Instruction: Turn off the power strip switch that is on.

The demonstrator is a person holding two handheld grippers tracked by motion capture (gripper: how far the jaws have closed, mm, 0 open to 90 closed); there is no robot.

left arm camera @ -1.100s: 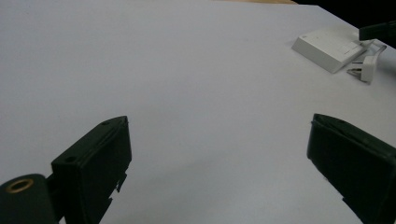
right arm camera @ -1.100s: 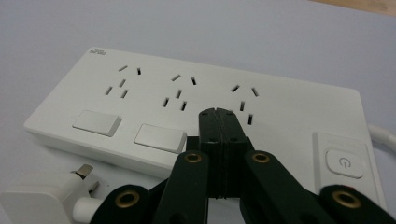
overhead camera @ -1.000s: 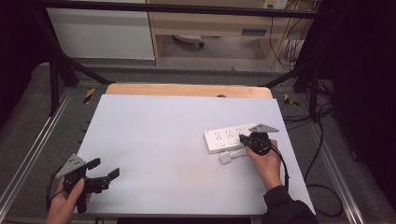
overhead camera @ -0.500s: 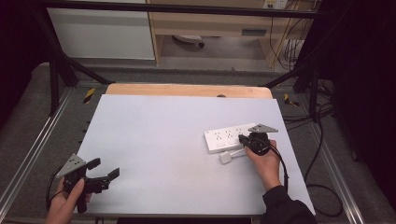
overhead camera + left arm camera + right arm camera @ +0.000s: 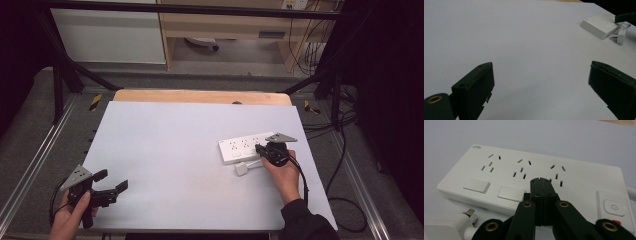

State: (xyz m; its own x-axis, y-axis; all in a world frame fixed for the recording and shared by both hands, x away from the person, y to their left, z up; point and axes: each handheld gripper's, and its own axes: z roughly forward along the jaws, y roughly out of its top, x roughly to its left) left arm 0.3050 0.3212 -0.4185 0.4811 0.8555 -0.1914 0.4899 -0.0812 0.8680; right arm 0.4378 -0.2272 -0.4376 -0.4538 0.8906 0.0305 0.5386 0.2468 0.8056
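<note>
Near the table's (image 5: pixel 150 125) right edge, power strip (image 5: pixel 240 149) beside plug (image 5: pixel 242 169).

You had a table (image 5: pixel 180 150) with a pale, matte grey-white top in front of you, and a strip of bare wood showed along its far edge. A white power strip (image 5: pixel 242 148) lay flat on its right half, sockets up, slightly skewed to the table's edges. Just beside the strip's near side, a small white plug (image 5: pixel 242 169) lay on the table with its pins pointing left.
</note>
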